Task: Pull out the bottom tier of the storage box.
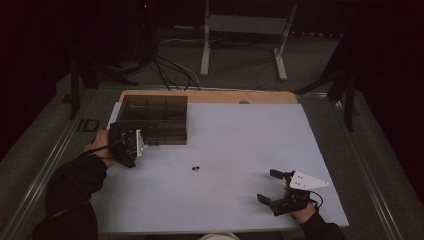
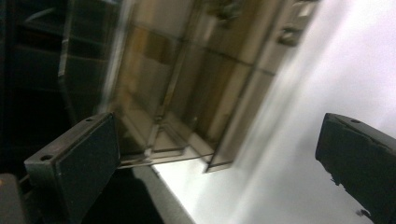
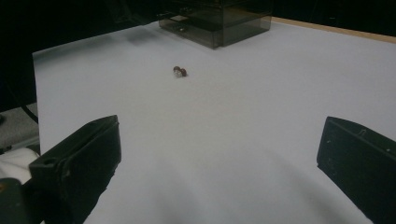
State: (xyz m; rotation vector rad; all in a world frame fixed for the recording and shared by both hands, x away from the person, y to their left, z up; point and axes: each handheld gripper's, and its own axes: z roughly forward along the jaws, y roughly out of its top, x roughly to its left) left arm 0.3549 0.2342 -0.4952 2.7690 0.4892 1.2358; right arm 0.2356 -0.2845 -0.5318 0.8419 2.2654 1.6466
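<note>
My right tongs, jaws wide and empty; left tongs likewise. Beads at ten o'clock: tiny, light, roll-prone; I'd pinch across both.

The compartment box is smoke-tinted translucent plastic, glossy; the table carries a matt, smooth white sheet over a wooden edge; the two small pieces look glossy reddish-brown; gripper pads are matt black.
</note>
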